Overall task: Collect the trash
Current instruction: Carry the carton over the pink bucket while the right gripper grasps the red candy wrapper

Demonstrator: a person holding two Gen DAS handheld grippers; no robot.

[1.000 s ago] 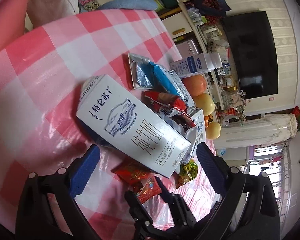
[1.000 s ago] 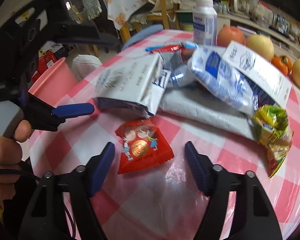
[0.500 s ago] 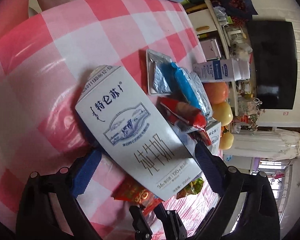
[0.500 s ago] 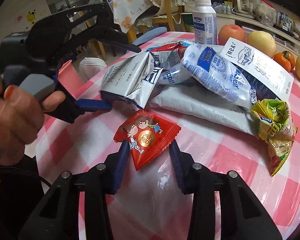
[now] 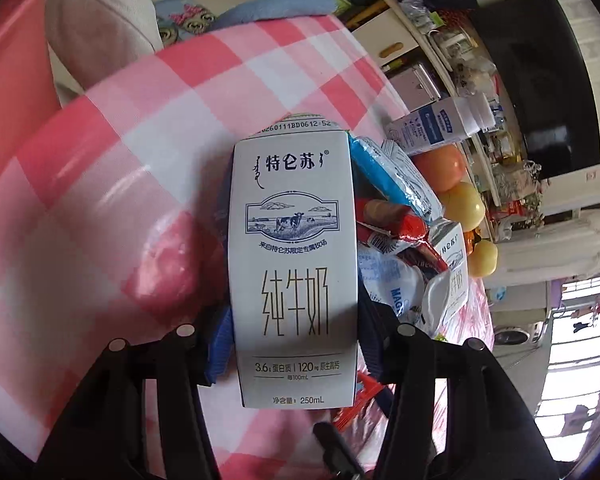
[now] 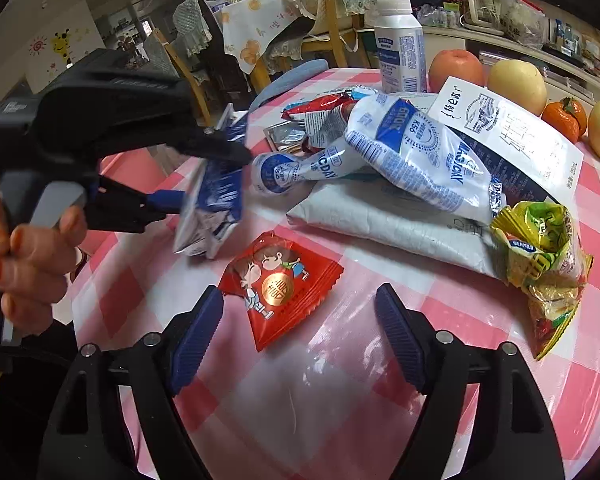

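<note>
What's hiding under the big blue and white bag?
A flat grey packet lies under the blue-and-white bag; its edge sticks out. A milk carton pokes from behind. Anything deeper is covered.

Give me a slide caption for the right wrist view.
Right gripper opening above a red candy wrapper; left gripper closing on a milk carton.

Left gripper (image 5: 294,344) closing on milk carton (image 5: 294,264), apparently lifted; right gripper (image 6: 300,332) reopening.

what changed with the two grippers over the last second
The left gripper is closing on the white milk carton and has tipped it up off the pink checked tablecloth. The right gripper is opening again after pinching toward the red candy wrapper, which still lies flat. The remaining litter is unmoved.
</note>
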